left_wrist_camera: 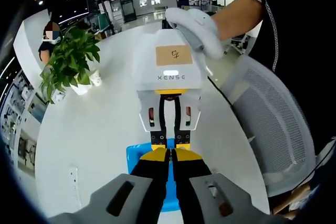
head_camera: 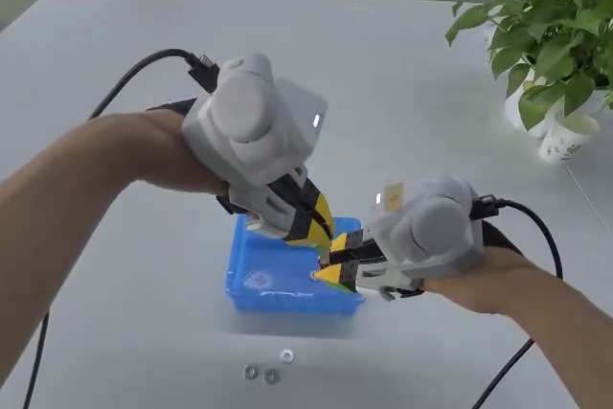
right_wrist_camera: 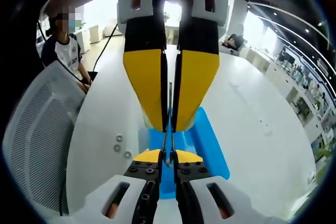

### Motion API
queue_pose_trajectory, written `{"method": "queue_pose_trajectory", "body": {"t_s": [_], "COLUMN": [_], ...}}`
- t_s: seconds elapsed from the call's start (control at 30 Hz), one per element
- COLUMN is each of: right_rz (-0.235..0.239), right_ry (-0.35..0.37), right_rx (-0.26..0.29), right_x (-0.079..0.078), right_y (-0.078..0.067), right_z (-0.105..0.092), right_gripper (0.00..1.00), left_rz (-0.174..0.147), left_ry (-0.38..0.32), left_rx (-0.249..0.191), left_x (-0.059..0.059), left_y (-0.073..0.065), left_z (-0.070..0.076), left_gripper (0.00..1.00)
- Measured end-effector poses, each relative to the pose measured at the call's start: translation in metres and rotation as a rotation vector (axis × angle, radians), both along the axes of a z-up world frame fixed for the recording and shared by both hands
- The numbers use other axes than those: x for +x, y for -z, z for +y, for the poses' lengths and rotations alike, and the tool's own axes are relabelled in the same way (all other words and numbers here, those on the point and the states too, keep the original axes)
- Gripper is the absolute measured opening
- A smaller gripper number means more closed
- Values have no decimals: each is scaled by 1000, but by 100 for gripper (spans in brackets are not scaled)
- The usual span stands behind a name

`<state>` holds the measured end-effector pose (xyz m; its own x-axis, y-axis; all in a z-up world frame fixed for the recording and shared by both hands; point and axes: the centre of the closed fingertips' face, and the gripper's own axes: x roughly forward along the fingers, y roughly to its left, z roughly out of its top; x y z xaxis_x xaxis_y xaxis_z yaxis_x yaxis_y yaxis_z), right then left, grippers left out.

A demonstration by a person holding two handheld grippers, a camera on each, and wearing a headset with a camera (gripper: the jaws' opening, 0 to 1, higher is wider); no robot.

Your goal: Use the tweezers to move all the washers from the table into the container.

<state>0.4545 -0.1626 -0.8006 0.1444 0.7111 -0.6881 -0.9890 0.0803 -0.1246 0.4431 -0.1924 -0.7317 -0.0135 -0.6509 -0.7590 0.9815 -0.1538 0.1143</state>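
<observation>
**Tweezers between both jaws, washers off to the side**

My left gripper point(head_camera: 321, 232) and right gripper point(head_camera: 330, 270) meet tip to tip. Both sets of jaws are closed to a slit on the tweezers point(right_wrist_camera: 169, 124). Their long axis runs straight along the line from one gripper to the other. I cannot tell which side bears the grip.

Directly below the tips sits the container point(head_camera: 287, 301). The three washers point(head_camera: 251, 372) lie on the bench point(head_camera: 115, 64) just outside its near wall. They are left of my right jaws and well below both sets of tips. By my reckoning the right jaws are slightly nearer.

The right gripper view shows the tweezers as a thin edge-on line, with the washers beside the container. The left gripper view gives me the meeting of the tips over a strip of container.
</observation>
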Motion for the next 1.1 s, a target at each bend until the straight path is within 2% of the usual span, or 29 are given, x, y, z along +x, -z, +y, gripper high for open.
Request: {"method": "queue_pose_trajectory", "body": {"t_s": [0.13,0.47,1.1], "right_rz": [1,39,104], "right_ry": [3,12,-4], "right_rx": [-5,-11,-36], "right_x": [8,19,21], "right_y": [9,30,59], "right_z": [0,-2,-2], "right_gripper": [10,10,10], "left_rz": [-6,11,62], "left_ry": [0,-5,-20], "left_rx": [15,41,41], "left_x": [7,21,28], "left_y": [8,31,58], "left_z": [-1,0,1], "left_gripper": [6,6,6]}}
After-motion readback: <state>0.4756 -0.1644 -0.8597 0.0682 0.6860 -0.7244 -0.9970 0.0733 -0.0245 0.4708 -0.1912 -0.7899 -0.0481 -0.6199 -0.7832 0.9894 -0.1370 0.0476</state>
